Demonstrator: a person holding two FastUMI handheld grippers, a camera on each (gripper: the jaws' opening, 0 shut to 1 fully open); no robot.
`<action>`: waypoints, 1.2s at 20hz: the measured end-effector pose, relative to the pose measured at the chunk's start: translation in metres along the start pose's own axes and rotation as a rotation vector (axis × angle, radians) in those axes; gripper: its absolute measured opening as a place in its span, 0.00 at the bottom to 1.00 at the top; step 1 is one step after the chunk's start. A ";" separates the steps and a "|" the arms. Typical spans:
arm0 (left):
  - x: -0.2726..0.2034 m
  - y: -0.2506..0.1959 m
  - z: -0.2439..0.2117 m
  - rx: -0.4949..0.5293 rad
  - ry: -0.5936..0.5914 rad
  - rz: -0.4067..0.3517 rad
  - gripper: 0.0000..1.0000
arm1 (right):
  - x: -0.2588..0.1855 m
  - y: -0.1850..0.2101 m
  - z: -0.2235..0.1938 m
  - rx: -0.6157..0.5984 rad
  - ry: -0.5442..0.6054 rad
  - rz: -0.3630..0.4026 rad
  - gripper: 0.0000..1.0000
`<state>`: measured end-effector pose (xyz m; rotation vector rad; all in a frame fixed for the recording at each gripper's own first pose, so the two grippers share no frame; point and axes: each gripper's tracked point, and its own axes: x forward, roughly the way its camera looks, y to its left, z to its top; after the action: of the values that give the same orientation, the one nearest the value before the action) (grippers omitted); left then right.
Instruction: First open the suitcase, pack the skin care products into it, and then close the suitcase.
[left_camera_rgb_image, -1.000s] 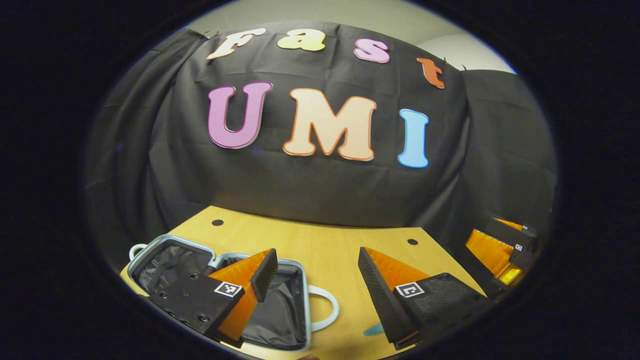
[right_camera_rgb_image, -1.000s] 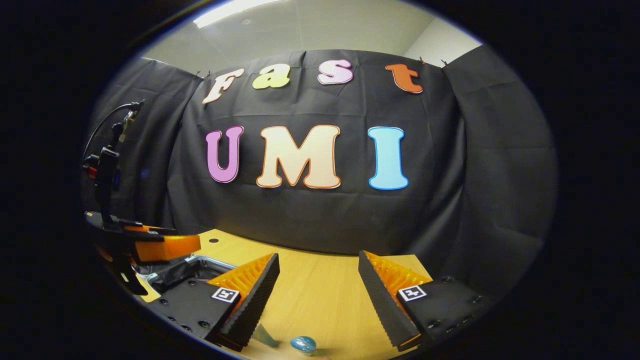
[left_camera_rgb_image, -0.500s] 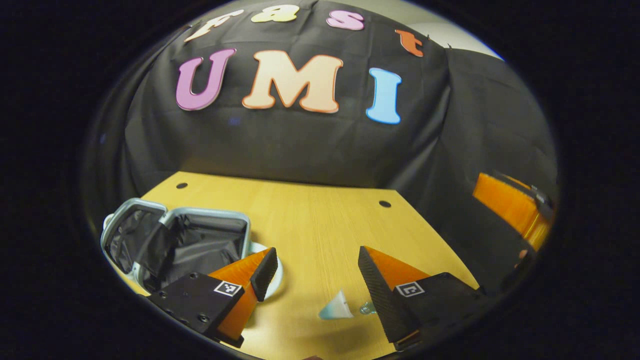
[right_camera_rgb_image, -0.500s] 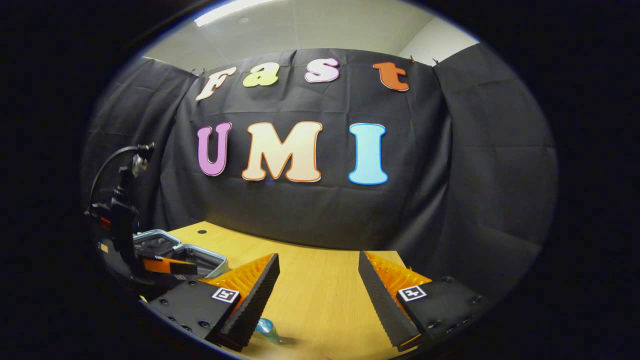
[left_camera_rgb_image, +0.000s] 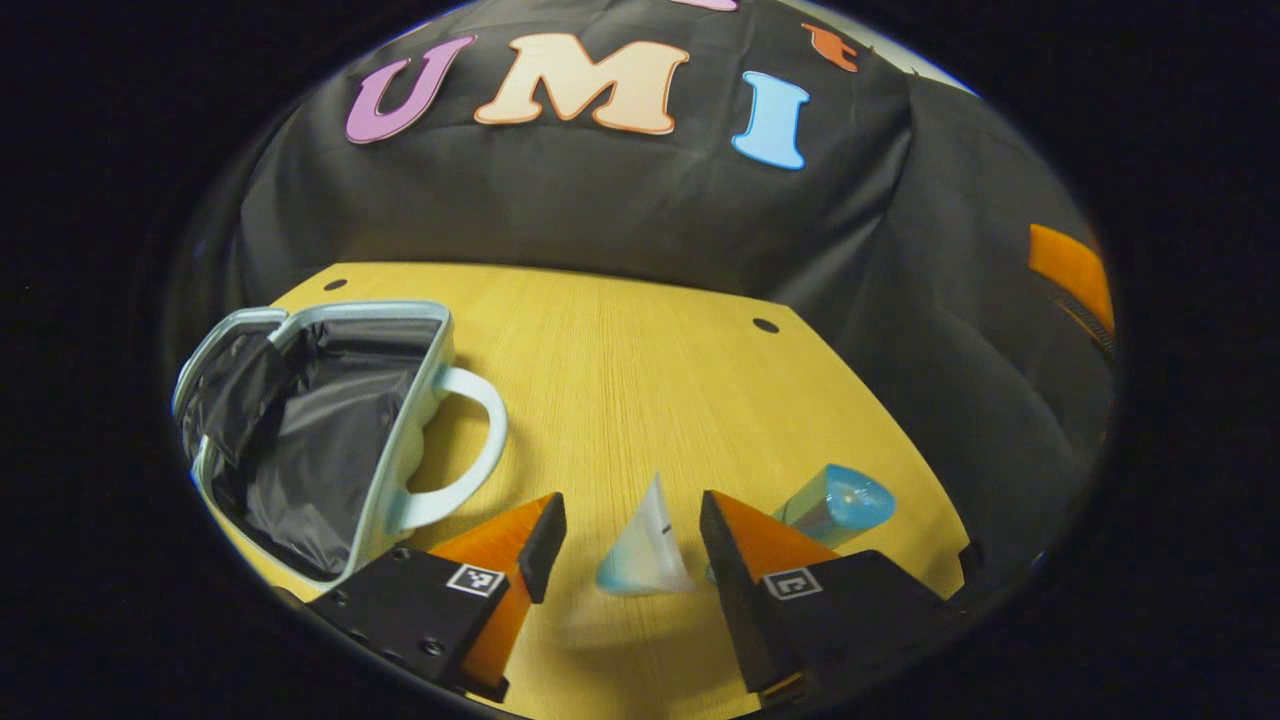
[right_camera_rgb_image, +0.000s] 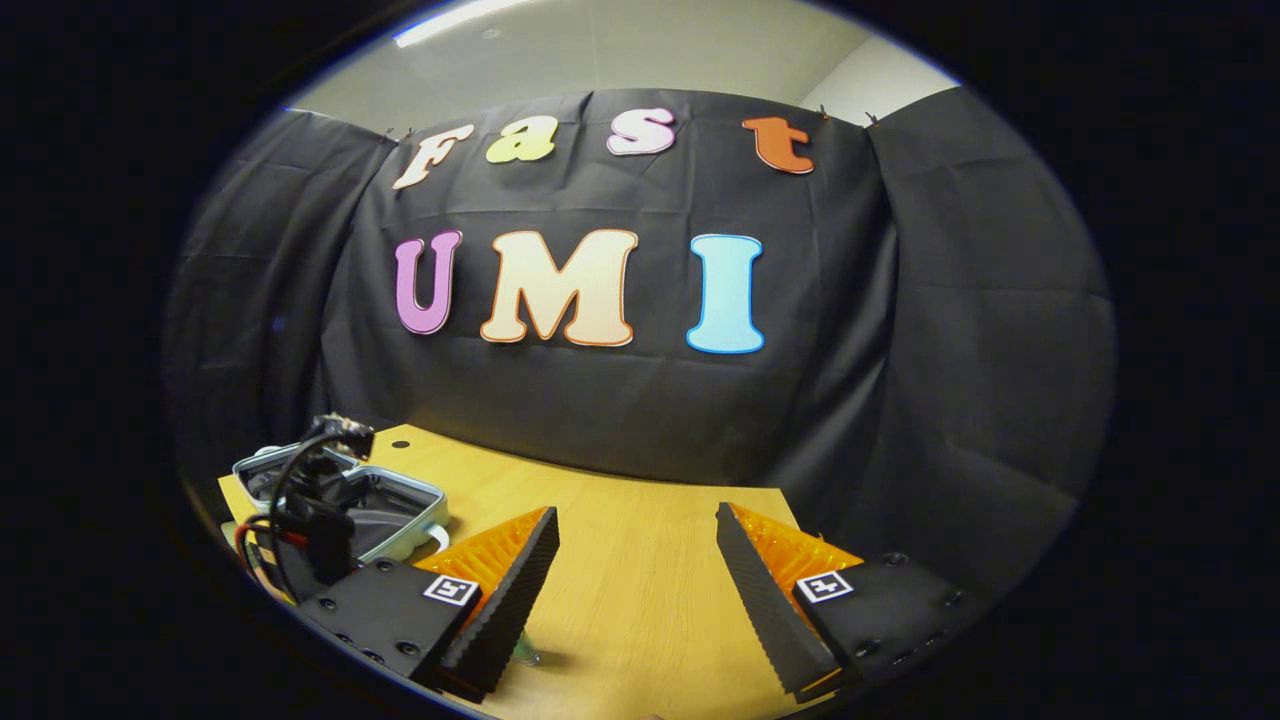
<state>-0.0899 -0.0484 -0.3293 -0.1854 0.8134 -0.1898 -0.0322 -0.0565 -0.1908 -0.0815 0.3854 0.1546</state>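
Observation:
The suitcase (left_camera_rgb_image: 400, 470) lies open at the left of the wooden table (left_camera_rgb_image: 640, 360), a pale shell with black lining and a white handle (left_camera_rgb_image: 470, 440). A small white and blue tube (left_camera_rgb_image: 645, 550) sits on the table between the fingers of my left gripper (left_camera_rgb_image: 628, 530), which is open and not pressing on it. A blue bottle (left_camera_rgb_image: 835, 505) lies just right of that gripper's right finger. My right gripper (right_camera_rgb_image: 635, 560) hangs open over bare table, with a small greenish item (right_camera_rgb_image: 525, 655) beside its left finger. In the right gripper view, the suitcase (right_camera_rgb_image: 400, 500) sits behind the left gripper's body.
The left gripper's body with its cables (right_camera_rgb_image: 310, 510) shows at the left of the right gripper view. An orange part of the right gripper (left_camera_rgb_image: 1070, 270) shows at the far right of the left gripper view. The black cloth wall (right_camera_rgb_image: 640, 420) closes off the table's far edge.
My left gripper has tilted down and moved right from above the suitcase to the tube, which now lies between its open fingers. The right gripper has shifted only slightly.

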 end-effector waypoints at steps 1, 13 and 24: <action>0.004 0.004 -0.005 0.006 0.010 0.008 0.67 | -0.001 0.004 -0.004 -0.002 0.005 0.008 0.99; -0.047 0.022 0.052 0.038 -0.016 0.004 0.19 | 0.016 0.083 -0.073 0.001 0.104 0.192 0.99; -0.127 0.066 0.095 -0.013 -0.082 0.121 0.19 | 0.022 0.120 -0.206 -0.013 0.361 0.306 0.94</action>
<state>-0.0992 0.0538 -0.1924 -0.1542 0.7416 -0.0622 -0.1074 0.0419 -0.3955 -0.0630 0.7573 0.4480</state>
